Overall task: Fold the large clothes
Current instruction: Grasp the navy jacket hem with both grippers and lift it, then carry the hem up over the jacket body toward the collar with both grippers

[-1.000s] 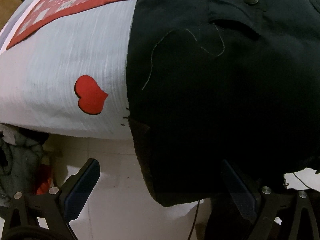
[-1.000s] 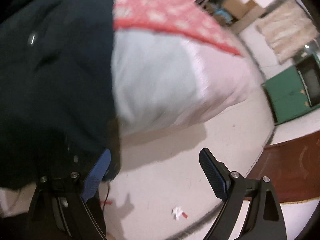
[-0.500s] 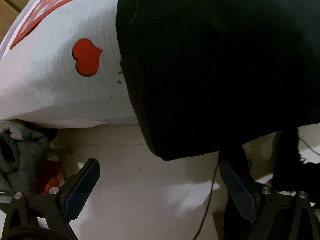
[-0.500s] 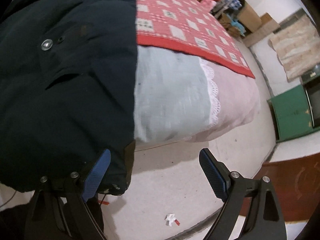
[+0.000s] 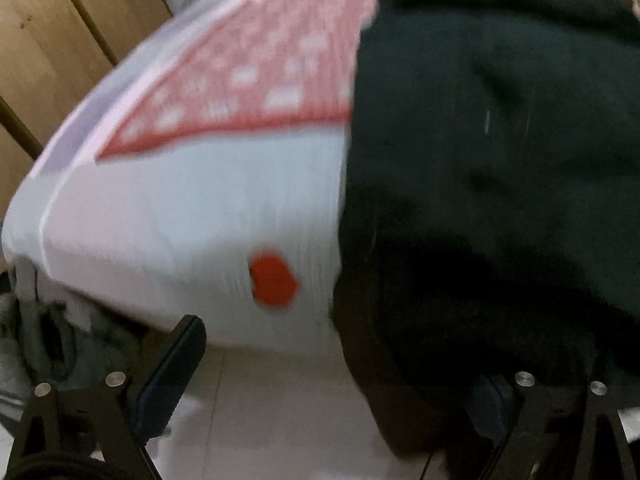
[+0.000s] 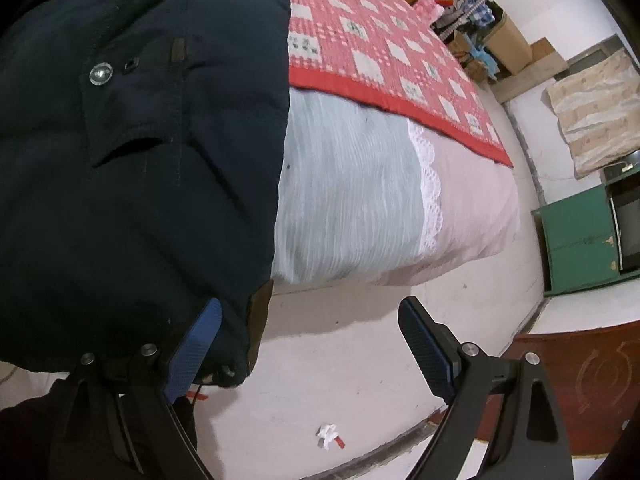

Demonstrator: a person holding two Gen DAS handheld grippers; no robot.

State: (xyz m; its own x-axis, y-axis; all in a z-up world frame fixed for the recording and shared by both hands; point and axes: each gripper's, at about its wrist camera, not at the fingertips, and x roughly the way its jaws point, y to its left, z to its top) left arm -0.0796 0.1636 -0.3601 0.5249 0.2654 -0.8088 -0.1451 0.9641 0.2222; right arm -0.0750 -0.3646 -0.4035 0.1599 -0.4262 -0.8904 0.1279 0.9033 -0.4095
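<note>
Right gripper (image 6: 310,344): jaws spread wide, nothing held. Its left blue pad sits against the hanging hem of the large dark navy padded coat (image 6: 140,168); the other pad hangs over bare floor.

Left gripper (image 5: 332,376): jaws also wide apart, nothing clamped. Its right finger is buried behind the coat's lower corner; the left finger stands free below the bed edge. That view is motion-blurred, so I cannot tell whether cloth touches the pad.

Coat position: spread over the near end of the bed, hem drooping past the mattress edge towards the pale tiled floor (image 6: 340,364). A pocket flap with a metal snap (image 6: 100,73) faces up.

Risks, as I judge them:
- Each gripper has only one pad near cloth. Closing now could catch a thin outer layer or miss altogether.
- The padding is thick and slippery-looking; a shallow bite at the hem may slide out when lifted.
- The overhanging weight could drag the coat off the bed onto the floor.

Surroundings: pale blue striped sheet (image 6: 352,184) with a red heart patch (image 5: 274,282), lace trim, red-and-white checked blanket (image 6: 380,52) beyond. A green cabinet (image 6: 576,240) stands well apart on the right, with boxes and clutter at the far wall. A scrap of paper (image 6: 328,436) lies on the floor. Nothing lies on the sheet beside the coat.
</note>
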